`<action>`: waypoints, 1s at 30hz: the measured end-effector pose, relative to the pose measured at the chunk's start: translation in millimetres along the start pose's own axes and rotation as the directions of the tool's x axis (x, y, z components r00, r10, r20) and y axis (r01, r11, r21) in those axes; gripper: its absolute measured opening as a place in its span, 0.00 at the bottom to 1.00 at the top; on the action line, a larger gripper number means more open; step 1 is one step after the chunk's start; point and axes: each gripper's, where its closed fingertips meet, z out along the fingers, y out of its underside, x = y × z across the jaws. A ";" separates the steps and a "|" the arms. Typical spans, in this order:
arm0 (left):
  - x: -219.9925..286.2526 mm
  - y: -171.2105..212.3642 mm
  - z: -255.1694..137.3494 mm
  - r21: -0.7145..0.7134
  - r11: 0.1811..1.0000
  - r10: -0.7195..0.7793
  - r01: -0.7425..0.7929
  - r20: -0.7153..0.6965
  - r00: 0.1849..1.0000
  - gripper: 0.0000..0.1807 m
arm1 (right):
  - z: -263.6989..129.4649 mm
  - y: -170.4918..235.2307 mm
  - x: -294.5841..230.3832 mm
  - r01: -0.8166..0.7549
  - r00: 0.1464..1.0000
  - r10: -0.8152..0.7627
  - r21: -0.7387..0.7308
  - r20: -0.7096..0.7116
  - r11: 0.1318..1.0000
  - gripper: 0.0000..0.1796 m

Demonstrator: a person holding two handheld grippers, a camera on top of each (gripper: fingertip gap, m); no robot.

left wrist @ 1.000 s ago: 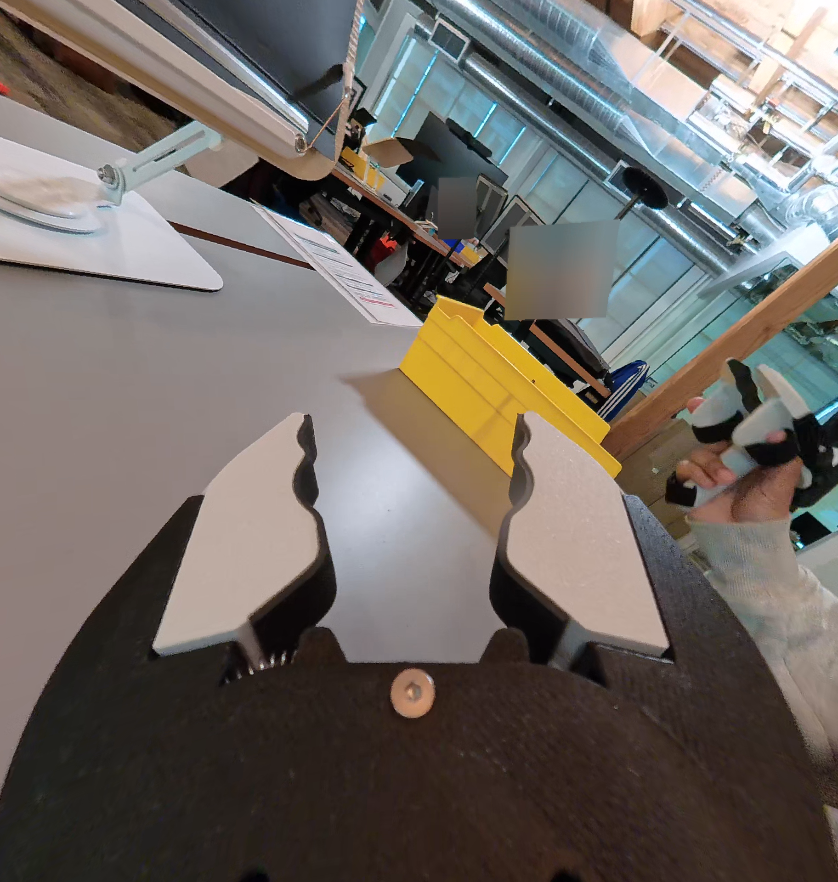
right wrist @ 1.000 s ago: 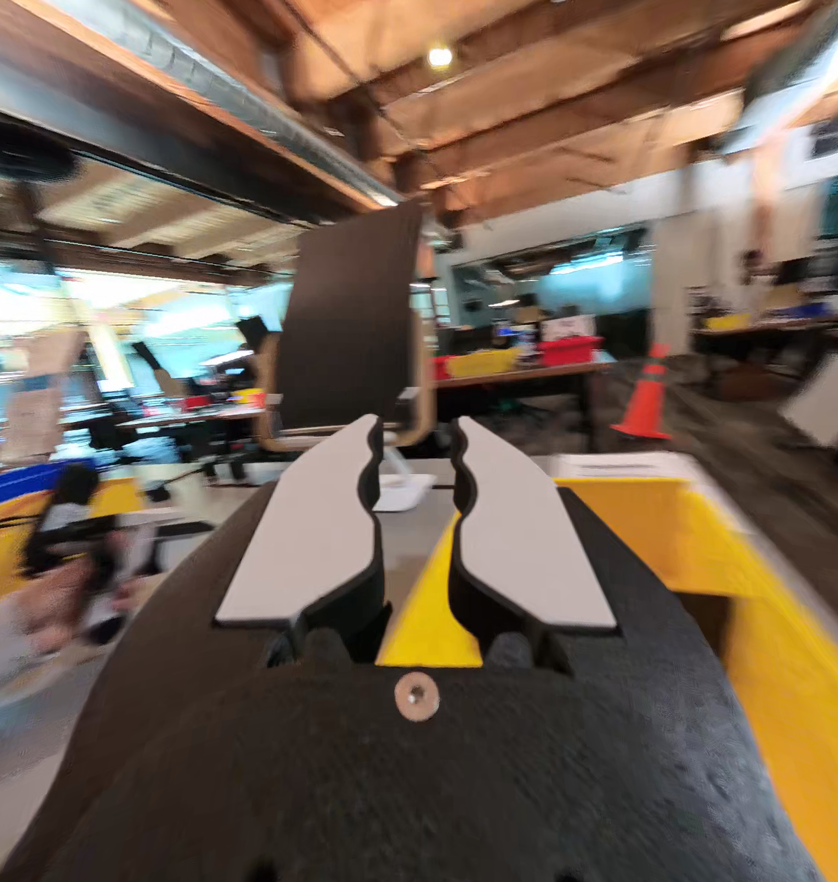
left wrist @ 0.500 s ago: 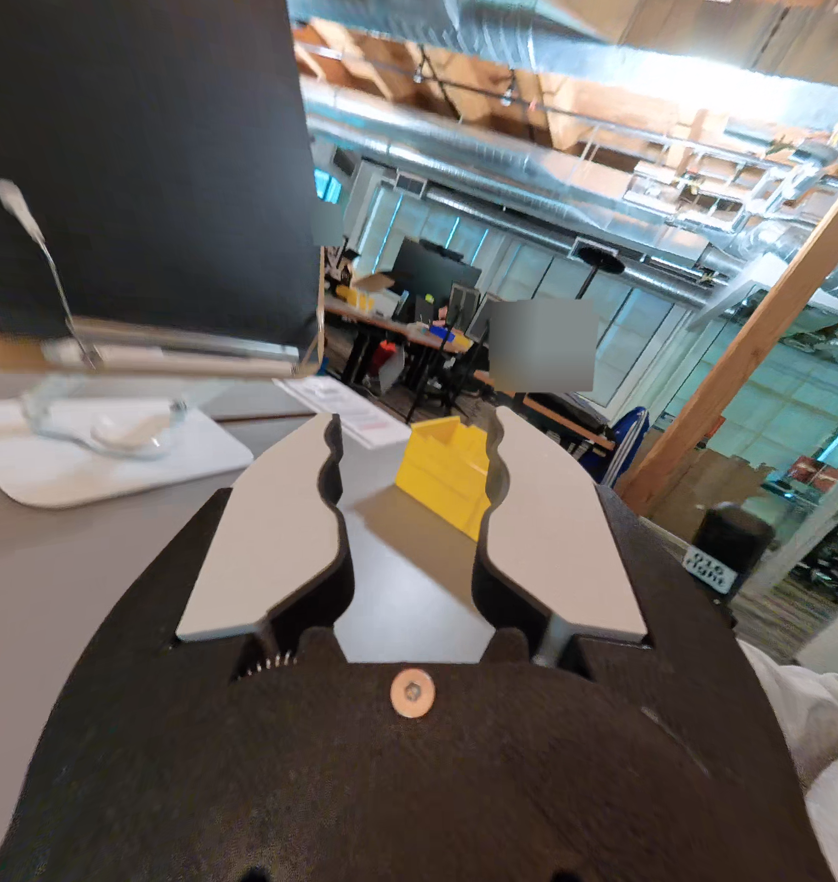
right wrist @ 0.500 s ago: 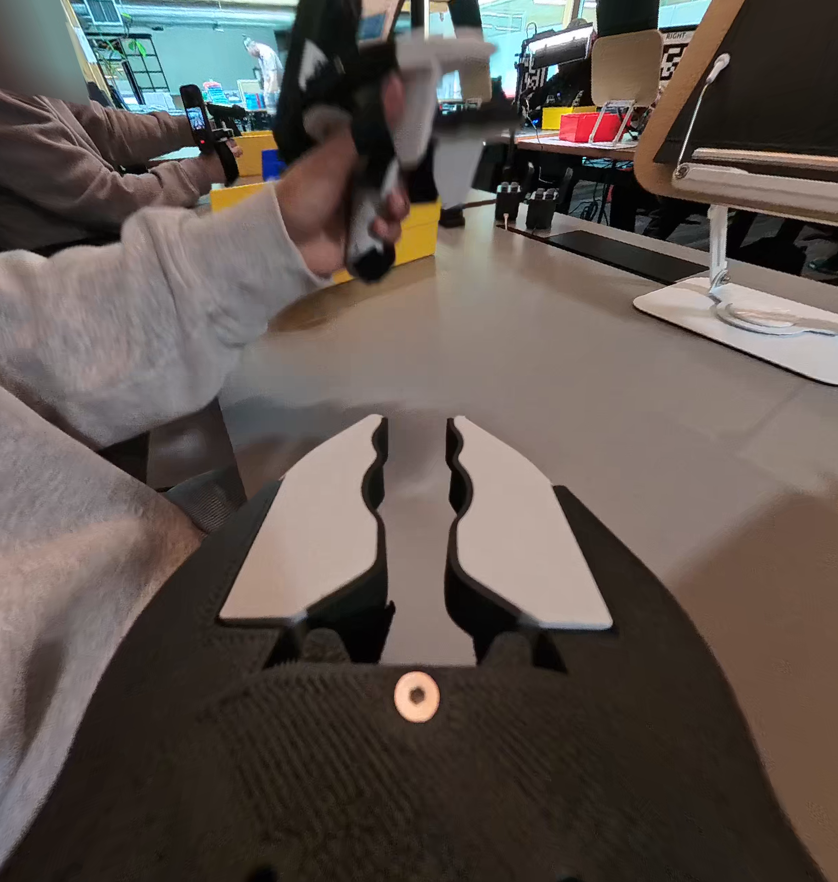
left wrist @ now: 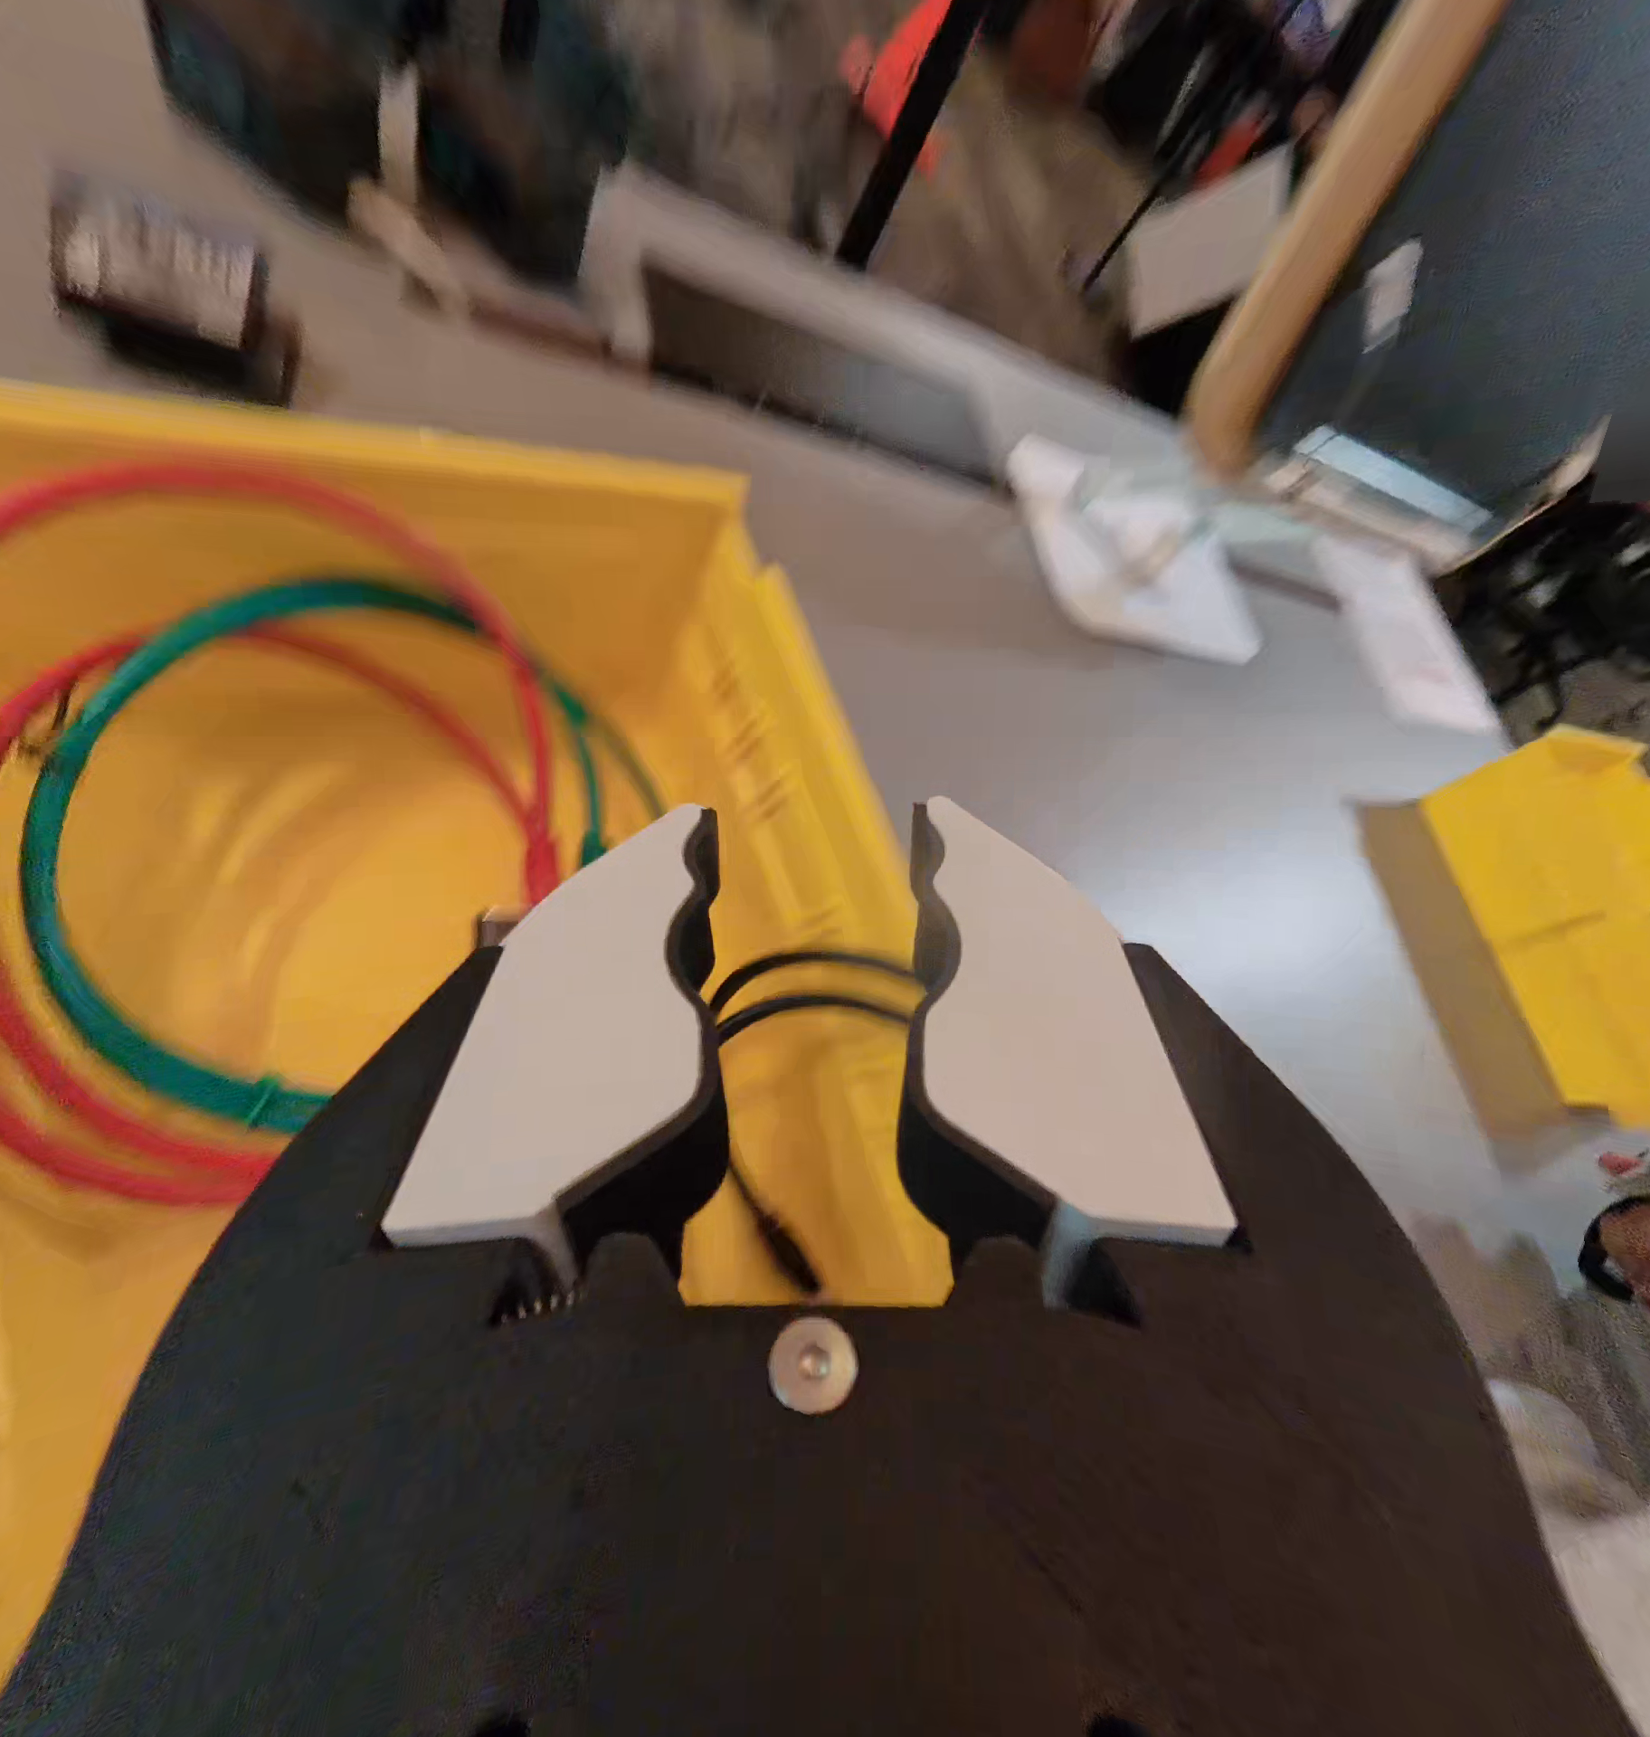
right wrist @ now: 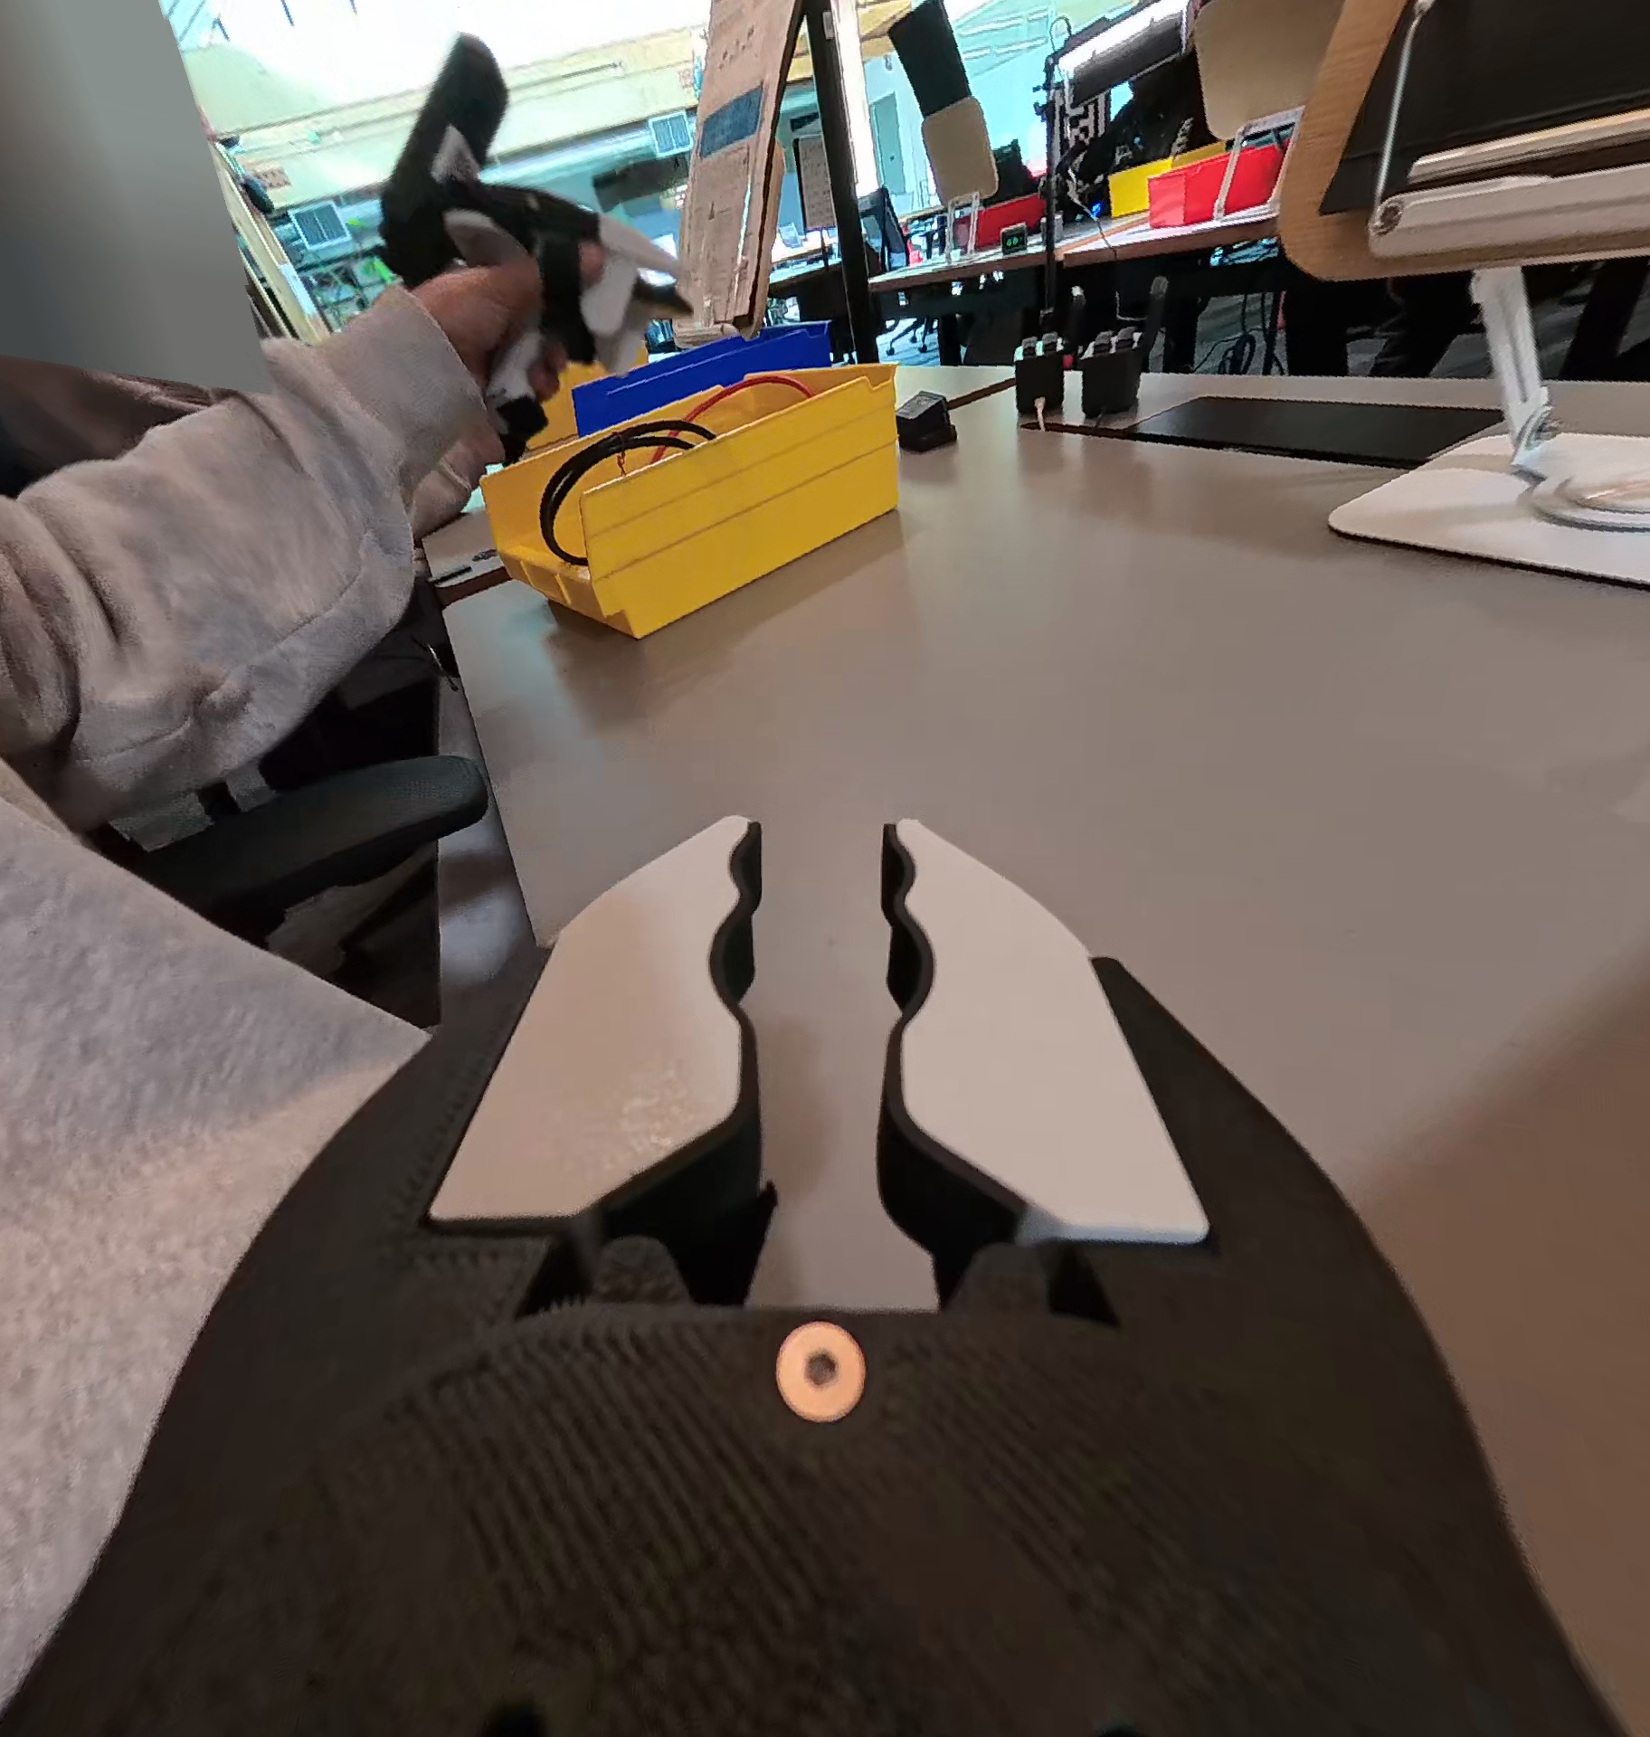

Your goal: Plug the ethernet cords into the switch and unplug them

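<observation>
My left gripper (left wrist: 814, 818) is open and hovers over a yellow bin (left wrist: 614, 526) at the table's left end. Coiled red cords (left wrist: 483, 583) and a green cord (left wrist: 69, 959) lie in the bin. A thin black cord (left wrist: 802, 987) shows through the gap between the fingers, lower down in the bin. My right gripper (right wrist: 821, 832) is open with a narrow gap, empty, low over the grey table (right wrist: 1178, 752). The right wrist view shows the left gripper (right wrist: 633, 282) in a hand above the bin (right wrist: 708, 508). A blurred dark box (left wrist: 163, 273) sits beyond the bin; I cannot tell what it is.
A second yellow bin (left wrist: 1554, 931) lies to the right on the table. A blue bin (right wrist: 708, 376) stands behind the first one. A monitor stand's white base (right wrist: 1507, 526) and a black mat (right wrist: 1319, 432) are at the back right. A grey sleeve (right wrist: 192, 564) and a chair arm (right wrist: 332, 827) are on the left.
The left gripper has swung from facing across the table to looking down into the yellow bin of cords. The right gripper has turned toward the bin and its view has steadied low over the table.
</observation>
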 end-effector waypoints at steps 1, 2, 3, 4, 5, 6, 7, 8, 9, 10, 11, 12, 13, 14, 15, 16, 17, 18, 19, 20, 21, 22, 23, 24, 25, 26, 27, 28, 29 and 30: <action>-18.5 16.0 7.0 -0.082 0.996 -0.025 0.027 0.026 0.999 0.23 | 2.4 1.1 -0.6 -0.001 1.000 0.001 -0.005 0.005 1.000 0.13; -33.1 31.6 13.8 -0.157 0.986 -0.041 0.048 0.050 0.998 0.26 | 4.9 2.4 -1.1 -0.002 1.000 0.002 -0.011 0.009 1.000 0.13; -43.6 44.9 20.1 -0.218 0.974 -0.043 0.056 0.066 0.997 0.28 | 7.2 3.8 -1.0 -0.003 1.000 0.003 -0.017 0.010 1.000 0.13; -51.3 53.5 25.9 -0.255 0.966 -0.027 0.047 0.083 0.996 0.32 | 9.4 5.3 -0.5 -0.004 1.000 0.004 -0.023 0.009 1.000 0.13; -58.8 58.4 30.9 -0.273 0.962 0.012 0.020 0.113 0.994 0.33 | 11.5 7.0 0.3 -0.007 1.000 0.007 -0.029 0.008 1.000 0.13; -65.5 61.9 35.1 -0.296 0.955 0.067 -0.021 0.145 0.987 0.35 | 13.5 8.8 1.2 -0.012 1.000 0.013 -0.035 0.007 0.999 0.13; -70.2 66.1 38.8 -0.332 0.942 0.118 -0.057 0.166 0.979 0.37 | 15.4 10.6 2.2 -0.019 1.000 0.019 -0.041 0.006 0.999 0.13; -74.0 72.4 42.1 -0.381 0.922 0.152 -0.074 0.180 0.972 0.39 | 17.2 11.9 3.0 -0.025 1.000 0.025 -0.046 0.007 0.999 0.13; -76.8 80.4 45.1 -0.434 0.898 0.170 -0.074 0.185 0.968 0.42 | 18.8 12.9 3.9 -0.029 1.000 0.030 -0.049 0.007 0.998 0.13; -78.6 88.8 48.2 -0.482 0.873 0.177 -0.068 0.183 0.967 0.46 | 20.2 13.9 4.7 -0.033 0.999 0.033 -0.052 0.007 0.998 0.13; -81.5 96.3 50.8 -0.520 0.852 0.180 -0.059 0.186 0.966 0.48 | 21.4 15.0 5.5 -0.035 0.999 0.036 -0.056 0.006 0.998 0.13; -85.9 102.3 52.4 -0.550 0.833 0.192 -0.054 0.195 0.962 0.46 | 22.2 16.1 6.3 -0.037 0.999 0.037 -0.061 0.005 0.997 0.13; -89.4 100.2 53.5 -0.550 0.831 0.227 -0.082 0.202 0.953 0.44 | 22.8 16.9 6.8 -0.039 0.999 0.039 -0.065 0.003 0.997 0.13; -86.9 97.2 54.8 -0.539 0.836 0.238 -0.104 0.185 0.954 0.42 | 23.0 17.1 7.1 -0.041 0.999 0.041 -0.067 0.003 0.997 0.13; -85.3 95.1 55.2 -0.527 0.844 0.230 -0.101 0.185 0.955 0.40 | 23.0 17.1 7.5 -0.044 0.999 0.044 -0.067 0.002 0.997 0.13; -81.5 92.9 55.2 -0.512 0.854 0.214 -0.097 0.174 0.961 0.38 | 22.8 16.9 8.1 -0.049 0.999 0.049 -0.065 0.001 0.997 0.13; -77.8 89.2 54.1 -0.489 0.868 0.195 -0.091 0.166 0.967 0.36 | 22.5 16.5 8.9 -0.055 0.998 0.055 -0.061 0.001 0.997 0.13; -74.1 83.7 51.5 -0.459 0.884 0.185 -0.092 0.162 0.969 0.36 | 22.1 16.1 9.6 -0.063 0.998 0.063 -0.058 0.001 0.996 0.13; -71.1 75.9 47.2 -0.423 0.901 0.187 -0.102 0.166 0.968 0.36 | 21.7 15.6 10.5 -0.073 0.997 0.073 -0.054 0.002 0.996 0.13; -68.4 66.8 41.2 -0.385 0.915 0.200 -0.120 0.176 0.964 0.36 | 21.3 15.2 11.4 -0.083 0.997 0.083 -0.050 0.004 0.995 0.13; -65.3 56.9 33.6 -0.348 0.927 0.217 -0.141 0.191 0.957 0.35 | 20.9 14.7 12.1 -0.092 0.996 0.093 -0.047 0.007 0.995 0.13; -60.8 45.6 25.2 -0.304 0.938 0.237 -0.169 0.202 0.950 0.35 | 20.8 14.4 12.8 -0.100 0.995 0.101 -0.044 0.009 0.994 0.13; -54.5 33.2 16.0 -0.254 0.947 0.251 -0.195 0.211 0.945 0.36 | 20.6 14.0 13.2 -0.105 0.994 0.106 -0.041 0.011 0.994 0.13; -47.0 19.6 5.6 -0.197 0.956 0.259 -0.218 0.220 0.940 0.36 | 20.5 13.6 13.1 -0.107 0.994 0.108 -0.039 0.014 0.993 0.13; -38.1 5.5 -5.4 -0.135 0.962 0.264 -0.238 0.225 0.938 0.36 | 20.7 13.3 12.7 -0.107 0.994 0.107 -0.038 0.017 0.994 0.13; -28.0 -8.9 -17.0 -0.070 0.963 0.269 -0.260 0.228 0.936 0.36 | 20.9 13.1 11.7 -0.105 0.994 0.106 -0.038 0.021 0.994 0.13; -17.1 -22.9 -28.9 -0.007 0.959 0.276 -0.282 0.231 0.933 0.36 | 21.3 12.9 10.3 -0.104 0.994 0.105 -0.039 0.026 0.994 0.13; -5.7 -36.4 -41.0 0.051 0.951 0.285 -0.304 0.236 0.929 0.36 | 21.6 12.6 8.6 -0.101 0.994 0.102 -0.040 0.032 0.994 0.13; 6.5 -49.2 -53.1 0.103 0.938 0.298 -0.331 0.244 0.923 0.36 | 21.7 12.2 6.7 -0.097 0.994 0.099 -0.041 0.038 0.994 0.13; 19.6 -61.1 -64.7 0.150 0.921 0.316 -0.359 0.251 0.915 0.36 | 21.6 11.8 5.0 -0.092 0.995 0.094 -0.041 0.042 0.995 0.13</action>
